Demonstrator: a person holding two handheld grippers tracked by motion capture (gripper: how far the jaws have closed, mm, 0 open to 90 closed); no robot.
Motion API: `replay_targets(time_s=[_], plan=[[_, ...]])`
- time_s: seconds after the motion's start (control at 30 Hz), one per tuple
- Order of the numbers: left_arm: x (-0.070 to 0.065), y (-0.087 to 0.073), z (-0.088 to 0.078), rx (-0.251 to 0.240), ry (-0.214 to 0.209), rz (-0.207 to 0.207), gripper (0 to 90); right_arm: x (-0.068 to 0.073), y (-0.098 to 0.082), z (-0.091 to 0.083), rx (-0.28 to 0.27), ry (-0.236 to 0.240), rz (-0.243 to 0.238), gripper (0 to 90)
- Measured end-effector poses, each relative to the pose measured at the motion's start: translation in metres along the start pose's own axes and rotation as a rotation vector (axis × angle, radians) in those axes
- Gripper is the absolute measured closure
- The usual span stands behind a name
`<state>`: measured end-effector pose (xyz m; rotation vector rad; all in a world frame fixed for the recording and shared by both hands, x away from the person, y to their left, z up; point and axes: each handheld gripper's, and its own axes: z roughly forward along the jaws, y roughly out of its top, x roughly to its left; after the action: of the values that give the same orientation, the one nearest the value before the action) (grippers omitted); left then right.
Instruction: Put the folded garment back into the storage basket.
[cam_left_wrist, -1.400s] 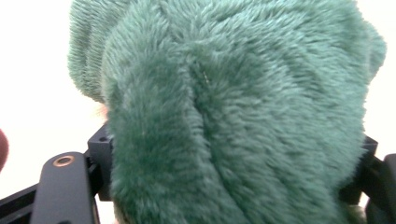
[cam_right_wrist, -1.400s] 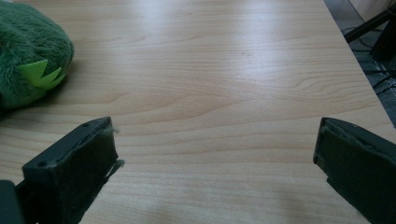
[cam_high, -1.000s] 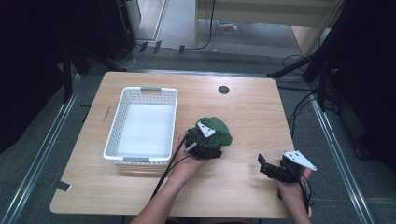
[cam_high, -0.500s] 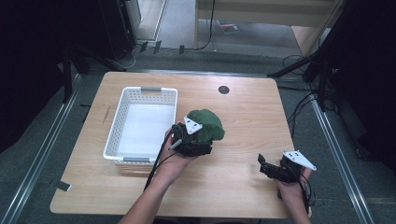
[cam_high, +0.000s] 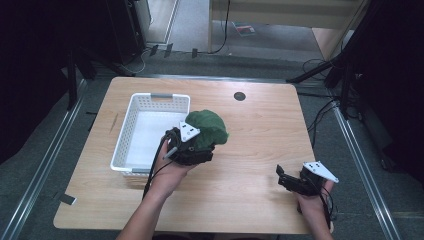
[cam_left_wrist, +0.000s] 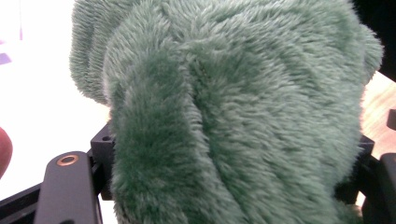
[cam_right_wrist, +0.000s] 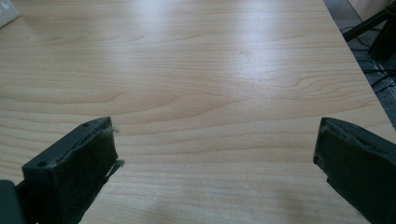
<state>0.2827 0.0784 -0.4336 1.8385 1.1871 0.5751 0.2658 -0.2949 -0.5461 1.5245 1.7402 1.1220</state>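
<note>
The green plush toy (cam_high: 209, 127) sits near the middle of the high view, just right of the white basket (cam_high: 131, 131), and it looks lifted off the worktop (cam_high: 260, 135). The left gripper (cam_high: 192, 147) has its jaws clamped on the toy; in the left gripper view the soft fur (cam_left_wrist: 233, 112) bulges over both jaws. The toy is squishy and big, so it could slip out if the grip is only on loose fur. It could also bump the basket wall and tip on the rim, or land half in and half out. The right gripper (cam_high: 287, 179) is at the lower right, low over the wood, jaws wide apart and holding nothing, so it cannot catch the toy if it falls.
</note>
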Motion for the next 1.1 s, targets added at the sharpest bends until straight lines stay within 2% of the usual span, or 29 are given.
replay_targets(time_s=[0.07,0.33,0.6,0.83,1.1], plan=[[0.005,0.000,-0.004,-0.005,0.021,0.006,23.0,0.000,0.000,0.000,0.001,0.000,0.000,0.0],[0.029,0.001,-0.019,-0.034,0.065,-0.025,23.0,0.000,0.000,0.000,0.002,-0.002,-0.002,0.0],[0.049,-0.003,-0.026,-0.037,0.105,-0.043,23.0,0.000,0.000,0.000,0.003,-0.002,-0.003,0.0],[0.068,-0.008,-0.024,-0.028,0.144,-0.066,23.0,0.000,0.000,0.000,0.004,-0.003,-0.004,0.0],[0.086,-0.014,-0.013,-0.004,0.175,-0.088,22.9,0.000,0.000,0.000,0.003,-0.003,-0.002,0.0]])
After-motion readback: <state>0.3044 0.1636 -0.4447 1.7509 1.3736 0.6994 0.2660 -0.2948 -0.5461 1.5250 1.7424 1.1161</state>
